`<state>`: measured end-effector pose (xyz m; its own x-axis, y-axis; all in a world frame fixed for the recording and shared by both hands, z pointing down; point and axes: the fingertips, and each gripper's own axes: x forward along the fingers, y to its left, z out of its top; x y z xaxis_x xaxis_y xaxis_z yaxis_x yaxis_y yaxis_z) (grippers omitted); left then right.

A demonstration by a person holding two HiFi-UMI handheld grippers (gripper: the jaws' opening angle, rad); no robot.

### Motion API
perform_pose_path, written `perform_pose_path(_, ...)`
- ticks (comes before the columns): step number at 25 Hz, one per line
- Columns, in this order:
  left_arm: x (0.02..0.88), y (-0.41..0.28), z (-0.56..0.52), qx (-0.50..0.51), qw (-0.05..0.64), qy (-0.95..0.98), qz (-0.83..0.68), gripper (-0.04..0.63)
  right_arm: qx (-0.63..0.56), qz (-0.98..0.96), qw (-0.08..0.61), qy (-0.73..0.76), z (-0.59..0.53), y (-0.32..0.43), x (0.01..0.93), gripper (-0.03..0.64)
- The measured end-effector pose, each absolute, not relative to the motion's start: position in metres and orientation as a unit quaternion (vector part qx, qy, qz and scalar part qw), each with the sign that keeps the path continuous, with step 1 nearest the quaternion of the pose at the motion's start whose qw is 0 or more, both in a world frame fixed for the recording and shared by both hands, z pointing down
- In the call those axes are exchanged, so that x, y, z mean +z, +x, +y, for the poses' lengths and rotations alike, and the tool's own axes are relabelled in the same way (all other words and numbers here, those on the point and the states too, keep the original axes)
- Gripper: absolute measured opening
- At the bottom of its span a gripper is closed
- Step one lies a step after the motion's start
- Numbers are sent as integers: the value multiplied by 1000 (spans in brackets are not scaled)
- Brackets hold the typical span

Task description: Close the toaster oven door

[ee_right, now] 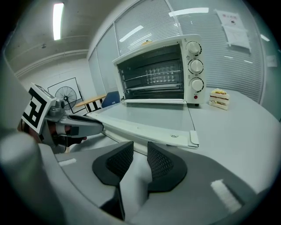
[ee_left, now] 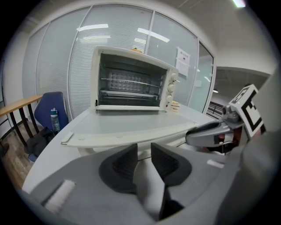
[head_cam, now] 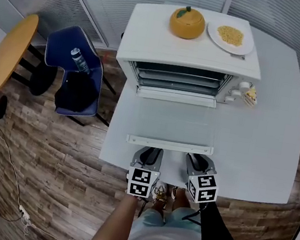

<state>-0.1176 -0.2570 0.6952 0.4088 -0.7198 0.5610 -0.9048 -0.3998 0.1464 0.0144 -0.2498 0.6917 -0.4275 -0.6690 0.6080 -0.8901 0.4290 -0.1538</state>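
Toaster oven door (head_cam: 172,127) lies flat open before the toaster oven (head_cam: 191,44); farther out, left gripper (head_cam: 148,156) and right gripper (head_cam: 198,163) hover empty, jaws parted, and an uneven lift could let it drop.

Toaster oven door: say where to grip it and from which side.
Take the handle bar along the door's front edge, from the near side and below. The door lies flat open, hinged at the toaster oven, so lifting there should swing it shut.
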Motion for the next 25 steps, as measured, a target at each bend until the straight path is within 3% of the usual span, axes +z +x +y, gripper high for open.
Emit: perform_pose_path(25, 614, -112, -281, 182, 114, 832, -512, 156, 129, -811, 191, 538, -261, 14, 610, 95)
